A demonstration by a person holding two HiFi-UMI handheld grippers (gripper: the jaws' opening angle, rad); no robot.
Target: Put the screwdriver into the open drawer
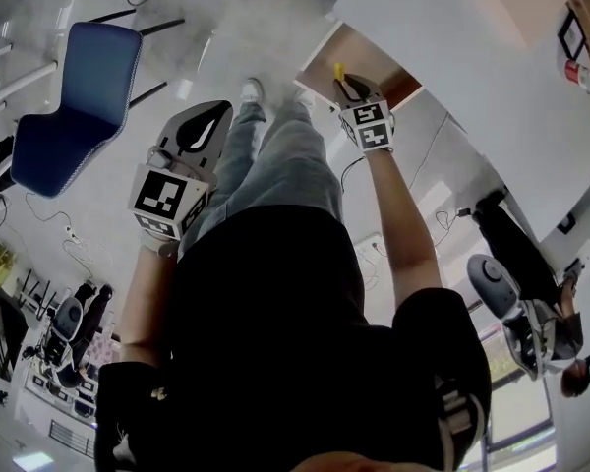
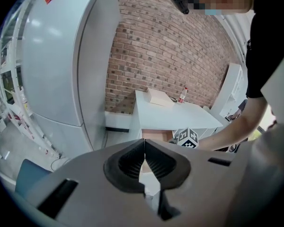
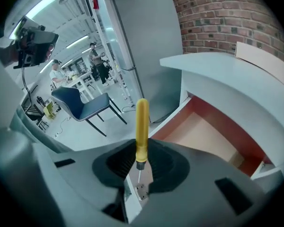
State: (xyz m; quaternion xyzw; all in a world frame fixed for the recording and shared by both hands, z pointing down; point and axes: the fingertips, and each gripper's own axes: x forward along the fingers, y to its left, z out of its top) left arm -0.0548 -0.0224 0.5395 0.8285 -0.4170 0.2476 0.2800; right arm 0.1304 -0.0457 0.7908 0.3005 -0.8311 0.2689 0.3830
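Head view: the white bench [image 1: 472, 57] has its open drawer [image 1: 374, 62] pulled out, bare wooden floor showing. A blue chair [image 1: 79, 96] stands far left. The left gripper [image 1: 192, 136] is closed on nothing. The right gripper [image 1: 359, 91] clamps the screwdriver [image 1: 339, 71] over the drawer's near edge, its yellow handle pointing forward out of the jaws.

Open from above over the drawer [image 3: 206, 138], bare wooden floor inside; roofed toward the back by the white desk top [image 3: 227, 70]; hemmed by red-brown side walls [image 3: 177, 119]; well apart from the blue chair [image 3: 83, 105] on the left
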